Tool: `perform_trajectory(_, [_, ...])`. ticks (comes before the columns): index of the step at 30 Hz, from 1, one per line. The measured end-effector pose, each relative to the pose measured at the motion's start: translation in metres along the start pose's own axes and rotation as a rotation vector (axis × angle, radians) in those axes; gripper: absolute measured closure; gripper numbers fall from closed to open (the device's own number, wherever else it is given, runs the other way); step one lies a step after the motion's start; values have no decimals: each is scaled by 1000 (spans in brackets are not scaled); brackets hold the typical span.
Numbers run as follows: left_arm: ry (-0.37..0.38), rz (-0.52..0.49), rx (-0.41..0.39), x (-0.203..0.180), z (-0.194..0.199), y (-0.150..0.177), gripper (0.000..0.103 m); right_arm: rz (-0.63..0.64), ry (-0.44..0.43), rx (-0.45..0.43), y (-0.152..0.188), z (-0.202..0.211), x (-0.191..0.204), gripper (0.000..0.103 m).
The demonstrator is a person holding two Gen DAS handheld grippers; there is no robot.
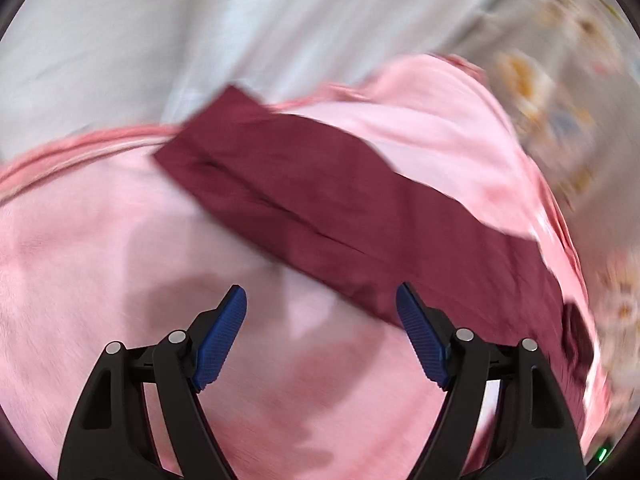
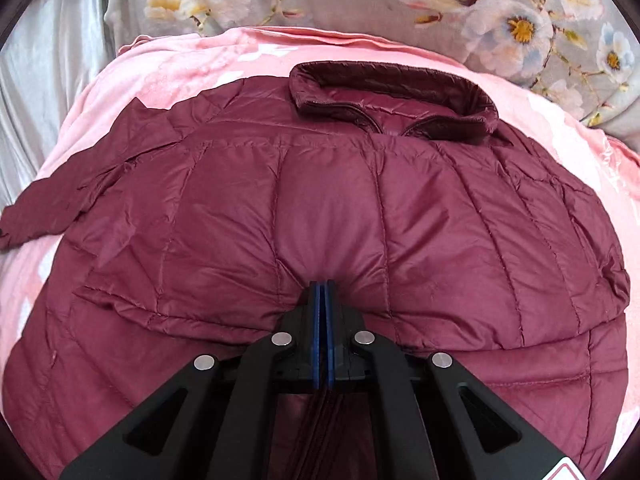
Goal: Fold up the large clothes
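Maroon quilted jacket lies spread on a pink blanket over the bed, filling most of the right wrist view; its stand-up collar sits upper centre of that frame, part unzipped. One sleeve trails off to the left edge of the frame, flat on the blanket. A quilted panel is folded up over the jacket's body, its edge crossing the lower half of the frame. Right gripper, low centre, has its blue pads pressed together with a pinch of the jacket's fabric puckered at the tips; dark folds of cloth also hang between the black arms below. Floral bedding runs along the top and right of the frame, pale grey sheet at the upper left. Left wrist view is heavily blurred. Left gripper, bottom centre, stands with jaws wide apart and nothing between the blue pads; pink blanket lies below them. A long maroon strip crosses that frame from centre left down to the lower right, probably the jacket's sleeve, though the smear makes this uncertain. Grey sheet fills the upper left, floral bedding the upper right.
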State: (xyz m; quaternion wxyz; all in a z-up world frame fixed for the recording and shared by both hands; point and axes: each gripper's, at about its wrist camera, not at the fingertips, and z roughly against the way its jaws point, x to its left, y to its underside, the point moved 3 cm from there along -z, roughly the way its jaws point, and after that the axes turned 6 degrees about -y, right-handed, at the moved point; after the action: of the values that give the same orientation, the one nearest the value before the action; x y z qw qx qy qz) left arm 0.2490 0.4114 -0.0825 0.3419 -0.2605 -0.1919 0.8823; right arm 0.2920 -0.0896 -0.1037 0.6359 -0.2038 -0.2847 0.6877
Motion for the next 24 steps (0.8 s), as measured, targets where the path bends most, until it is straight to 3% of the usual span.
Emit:
perform_trajectory(3, [22,85,7,15,-13,-10,29,31,39,-8,5,2,5,100])
perform_trajectory(5, [22,103,-12,12,-17,-14,34,51,65,-10,5,2,9,100])
perform_trajectory(6, [24,88,-16,6,-18,-15,54,56,73,-11,6,2,11,100])
perform_trajectory(7, [32,66,-8,-3,-19,-15,81,58,76,-12,6,2,12,100])
perform_trajectory(9, [48,26,3,-28,-15,-16,97,52,67,-13,6,3,8,100])
perform_trajectory(14, [160,-197,-173,-138,62,-13,102,16,24,-18,4,4,2,100])
perform_trajectory(18, [340,-418,-274,-249,144,12,102,-88,-73,-59,1,16,-13,100])
perform_trajectory(21, [476,-602,-321,-327,203,60,102,-166,-126,-112,-1,38,-27,99])
perform_trajectory(24, [569,-766,-314,-390,235,124,102,-223,-124,-156,5,68,-52,97])
